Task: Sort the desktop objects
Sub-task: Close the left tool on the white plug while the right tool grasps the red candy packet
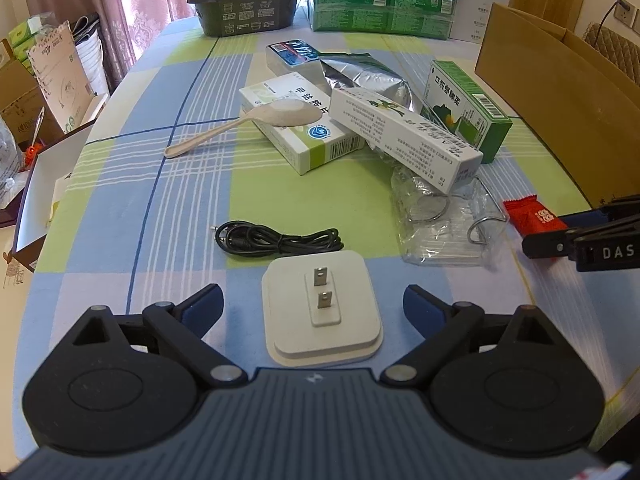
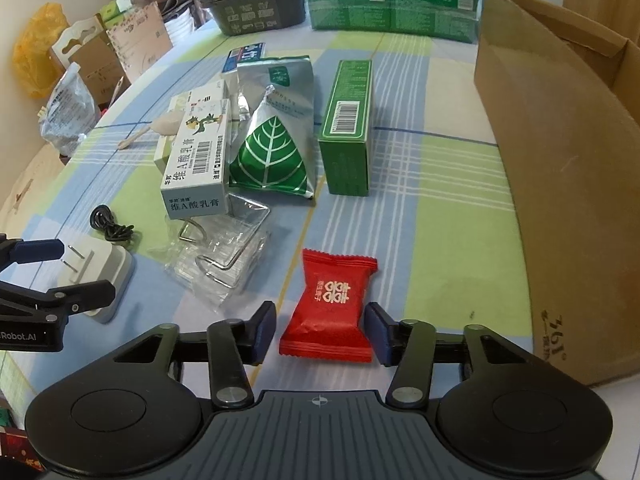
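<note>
Red sachet (image 2: 330, 306) lies on the checked cloth (image 2: 460, 168), printed with a gold double-happiness mark and small gold characters too fine to read. Right gripper (image 2: 322, 332) straddles it: right pad touches the wrapper edge, left pad stands just clear, so the jaws are narrowed around it but not clamped. Left gripper (image 1: 314, 310) is spread wide around the white plug (image 1: 322, 314), which lies prongs up, neither pad touching it. In the right view the left gripper's body reads "Robot.AI"; in the left view the right gripper's reads "DAS". White box (image 2: 198, 160) is lettered "维A酸乳膏" with a barcode and rests partly on a clear packet (image 2: 224, 248) holding wire hooks. Just right of it, a foil pouch (image 2: 272, 140) with a green leaf design, then a green box (image 2: 348, 128) with a barcode. Black cable (image 1: 276, 238) lies coiled just beyond the plug. Beige spoon (image 1: 248, 120) rests with its bowl on another white-and-green box (image 1: 300, 128). Brown carton (image 2: 560, 160), marked "361°", stands at the right edge.
</note>
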Available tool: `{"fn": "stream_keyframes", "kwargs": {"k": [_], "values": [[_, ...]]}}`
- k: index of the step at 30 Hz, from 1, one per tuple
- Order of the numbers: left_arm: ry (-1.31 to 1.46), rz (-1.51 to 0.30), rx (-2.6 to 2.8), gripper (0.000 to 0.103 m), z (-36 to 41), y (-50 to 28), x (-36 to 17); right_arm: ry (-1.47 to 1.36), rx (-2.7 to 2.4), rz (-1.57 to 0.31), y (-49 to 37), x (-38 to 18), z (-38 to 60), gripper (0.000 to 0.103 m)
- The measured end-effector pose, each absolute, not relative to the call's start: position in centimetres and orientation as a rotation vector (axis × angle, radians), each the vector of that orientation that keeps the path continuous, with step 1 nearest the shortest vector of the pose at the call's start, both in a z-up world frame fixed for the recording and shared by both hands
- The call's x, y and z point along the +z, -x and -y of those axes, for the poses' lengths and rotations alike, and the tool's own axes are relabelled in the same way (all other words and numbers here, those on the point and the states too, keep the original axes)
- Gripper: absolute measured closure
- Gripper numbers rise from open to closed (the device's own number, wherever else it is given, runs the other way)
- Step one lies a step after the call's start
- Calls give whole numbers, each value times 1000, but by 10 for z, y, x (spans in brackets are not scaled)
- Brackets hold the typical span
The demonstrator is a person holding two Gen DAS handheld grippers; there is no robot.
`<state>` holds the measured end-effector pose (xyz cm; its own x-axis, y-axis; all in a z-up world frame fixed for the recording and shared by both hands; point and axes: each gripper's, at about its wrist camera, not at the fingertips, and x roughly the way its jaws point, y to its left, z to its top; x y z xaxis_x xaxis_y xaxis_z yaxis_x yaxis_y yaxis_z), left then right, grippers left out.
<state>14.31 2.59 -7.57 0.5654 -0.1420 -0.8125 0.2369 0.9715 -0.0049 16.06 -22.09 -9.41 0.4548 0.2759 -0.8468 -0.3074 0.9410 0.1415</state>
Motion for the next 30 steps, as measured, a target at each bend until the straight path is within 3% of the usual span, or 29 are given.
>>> {"fn": "stream_keyframes", "kwargs": {"k": [5,12,17,21,30], "values": [[-97,-951,-226,11,-28,-146,-78,58,352,-1033,-163,-96,217,61],[-91,-974,-231,28,-28,-148,-86,49,356,-1034,-165,-96,218,62],[-98,-981,-224,30,-27,-149,-89,53,357,-1034,-165,-95,217,63],[-128,-972,-217,43,-24,-148,-88,52,361,-1034,-165,-95,218,64],[-115,-978,-217,43,-29,-143,-81,41,375,-1013,-160,-86,219,65]]}}
